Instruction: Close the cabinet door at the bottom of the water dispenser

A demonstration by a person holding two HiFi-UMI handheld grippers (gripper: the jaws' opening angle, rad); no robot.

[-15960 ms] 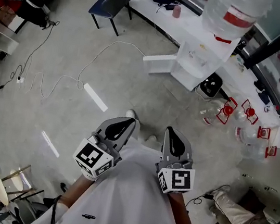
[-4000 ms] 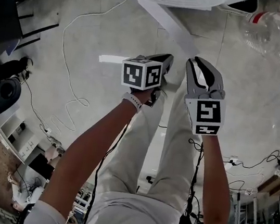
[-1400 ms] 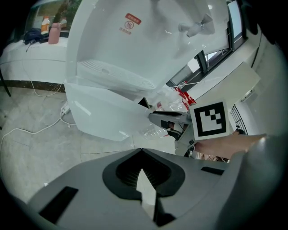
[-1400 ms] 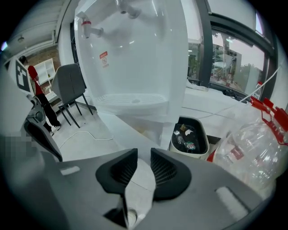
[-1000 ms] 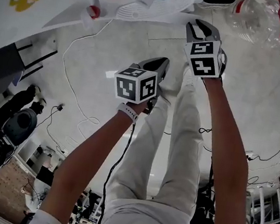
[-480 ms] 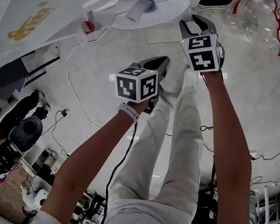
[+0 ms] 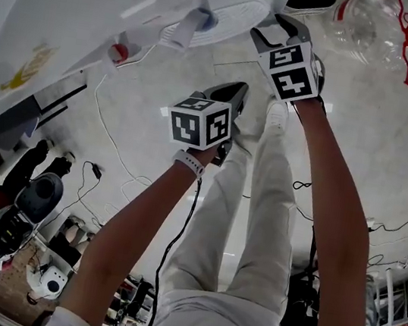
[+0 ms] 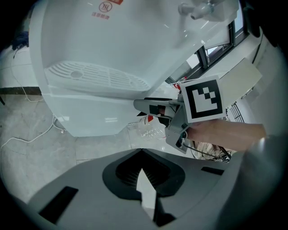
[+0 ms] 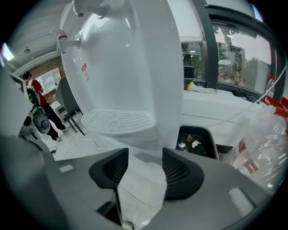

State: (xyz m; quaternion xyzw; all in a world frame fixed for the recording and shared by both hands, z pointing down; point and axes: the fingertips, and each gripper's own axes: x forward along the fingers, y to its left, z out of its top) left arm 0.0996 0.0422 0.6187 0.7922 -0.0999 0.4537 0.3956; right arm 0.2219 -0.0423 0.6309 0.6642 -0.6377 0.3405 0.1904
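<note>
Finishing the close, by my reading: the water dispenser has its cabinet door seemingly flush below the drip tray, whereas earlier it stuck out open. The right tool, just before the dispenser's lower front, has just been opening, with nothing between its jaws; next it should back away. The left tool, farther from the dispenser, is pressed together and empty.
</note>
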